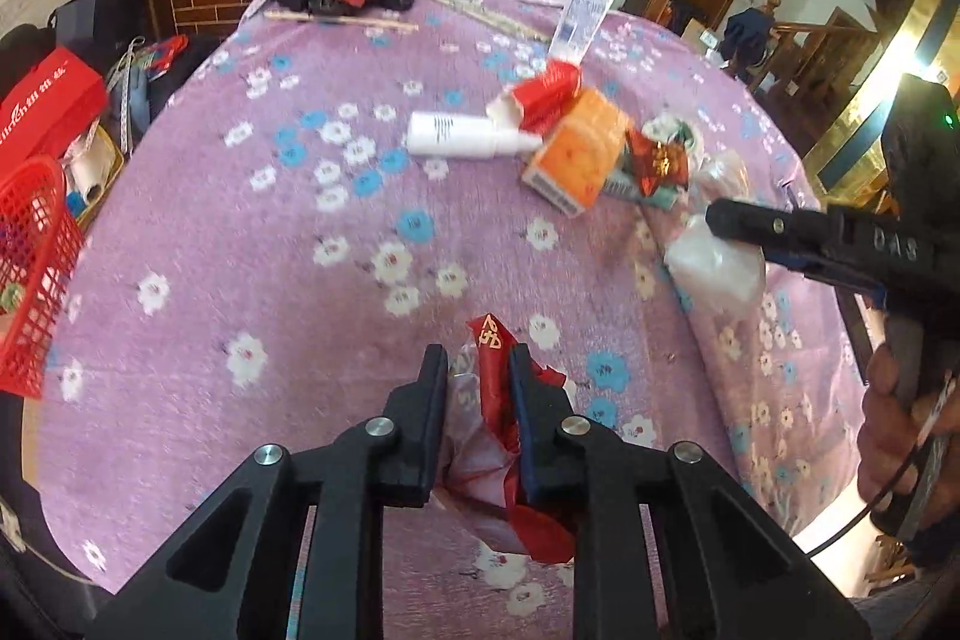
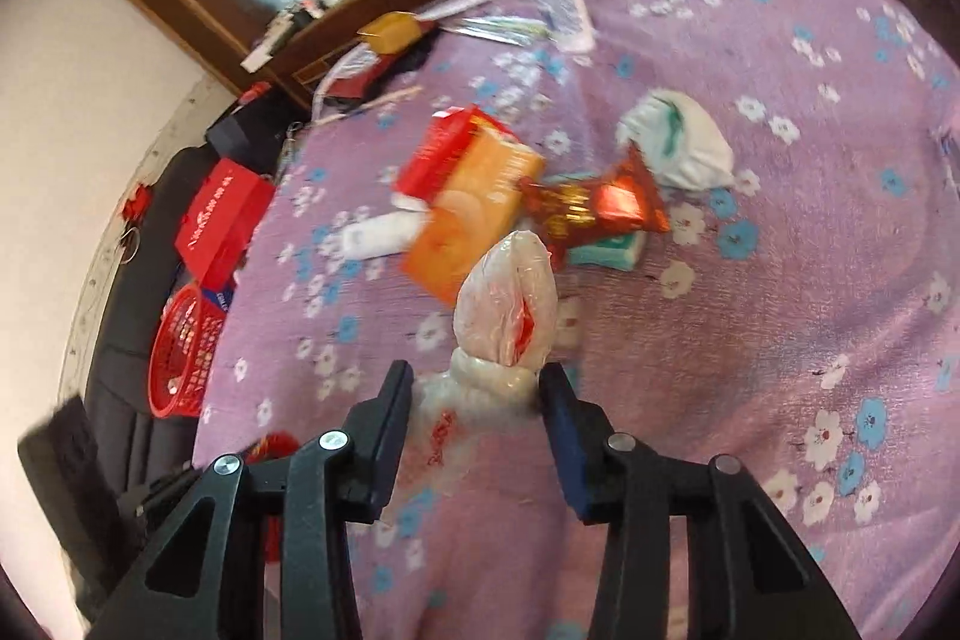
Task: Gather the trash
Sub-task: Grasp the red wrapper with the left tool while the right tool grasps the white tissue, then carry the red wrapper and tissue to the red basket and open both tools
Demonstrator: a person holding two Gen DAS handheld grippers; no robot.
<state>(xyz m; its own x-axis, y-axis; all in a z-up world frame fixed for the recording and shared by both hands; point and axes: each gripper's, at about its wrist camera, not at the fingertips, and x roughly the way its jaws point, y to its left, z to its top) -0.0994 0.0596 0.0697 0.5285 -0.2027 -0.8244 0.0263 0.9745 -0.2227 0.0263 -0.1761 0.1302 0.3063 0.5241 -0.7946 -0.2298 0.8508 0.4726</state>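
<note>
The left wrist view shows the left gripper (image 1: 478, 370) with its jaws drawn narrow and clamped on a crumpled red wrapper (image 1: 495, 400), silvery on its inner face, held just above the purple flowered cloth (image 1: 240, 250) near the table's front edge. Only this view shows the right gripper (image 1: 735, 220) from outside, reaching in from the right with a hand (image 1: 900, 436) around its handle and one black finger lying across a white plastic bundle (image 1: 717, 274). The right wrist view gives what that angle hides: the right gripper (image 2: 477, 388) is pressed on the knotted neck of a clear plastic bag (image 2: 504, 310), a red scrap showing through its bulging film, the bag's top rising beyond the fingertips. Past it lies the rest of the litter, close together: an orange box (image 2: 474, 214), a red carton (image 2: 444, 148) against it, a shiny red packet (image 2: 600, 211), a white bottle (image 2: 384, 232) on its side and a crumpled white wad (image 2: 678, 142). A red basket (image 2: 180, 352) sits off the table's left edge, seen in both views.
</note>
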